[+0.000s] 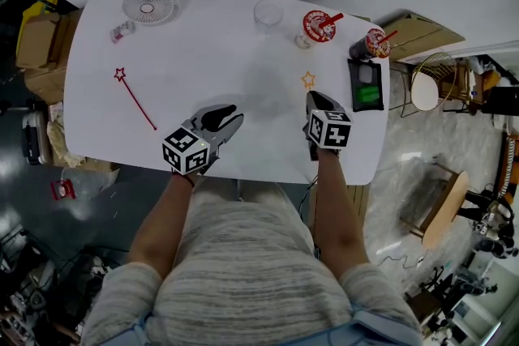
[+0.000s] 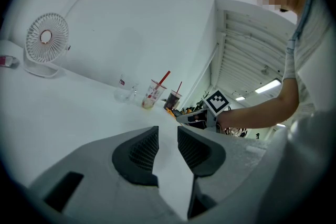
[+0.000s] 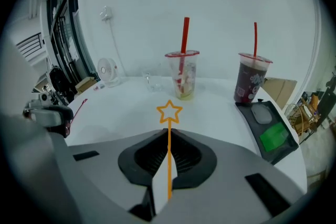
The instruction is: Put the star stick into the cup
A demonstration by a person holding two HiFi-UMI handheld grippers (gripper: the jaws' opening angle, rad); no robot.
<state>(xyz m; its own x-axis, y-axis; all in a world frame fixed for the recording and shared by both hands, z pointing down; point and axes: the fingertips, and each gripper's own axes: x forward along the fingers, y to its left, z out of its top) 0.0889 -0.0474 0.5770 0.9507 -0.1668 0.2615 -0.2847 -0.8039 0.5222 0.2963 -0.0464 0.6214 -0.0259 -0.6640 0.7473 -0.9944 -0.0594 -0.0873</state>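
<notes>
White table (image 1: 243, 69) fills the middle of the head view, with the person's torso (image 1: 243, 271) at its near edge.
- Left gripper (image 1: 229, 117): near-centre of the table. Jaws have a narrow gap with nothing between them, only bare tabletop showing through.
- Right gripper (image 1: 316, 97): just right of the left one. Jaws are clamped on the orange star stick (image 1: 308, 80). The shaft runs between the pads, and the star end sticks out past the tips toward the far side, above the table.
- Black tray (image 1: 366, 85) with a green patch: right edge of the table.
- Fan (image 1: 149, 2): far left corner.
- Dark drink cup (image 1: 375, 43) with a red straw: far right, just beyond the tray.
- Pale drink cup (image 1: 319, 26) with a red straw: left of the dark one.
- Clear cup (image 1: 268, 12): far edge, left of the pale cup, upright, well apart from the held stick.
- Red star stick (image 1: 134, 97): lying flat on the left side, well apart from both grippers.
- Small item (image 1: 122, 32) near the fan: too small to tell what it is.
</notes>
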